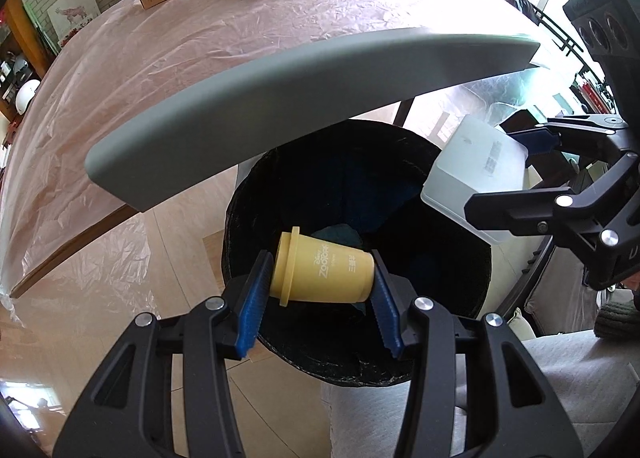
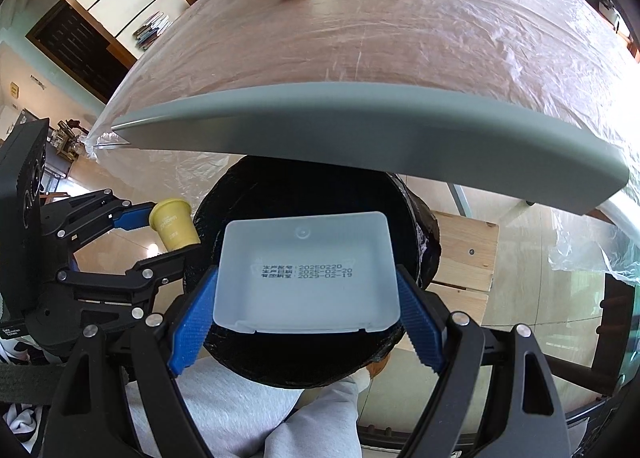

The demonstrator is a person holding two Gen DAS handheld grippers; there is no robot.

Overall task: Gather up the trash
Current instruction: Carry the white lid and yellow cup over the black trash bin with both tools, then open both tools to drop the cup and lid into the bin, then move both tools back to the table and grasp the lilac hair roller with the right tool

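Left tool (image 1: 318, 294) grips a yellow cup (image 1: 322, 272), right tool (image 2: 306, 306) a translucent tray (image 2: 306, 272), both above the black bin (image 2: 416, 226). More litter waits on the worktop (image 2: 360, 38).

The yellow cup (image 1: 322, 272) is matt, smooth plastic; the tray (image 2: 306, 270) is frosted, translucent plastic (printed dates show through). Crinkled glossy plastic film (image 2: 400, 38) covers the bench. The bin liner (image 1: 356, 370) is shiny black plastic. The floor (image 1: 120, 290) looks like smooth pale wood.
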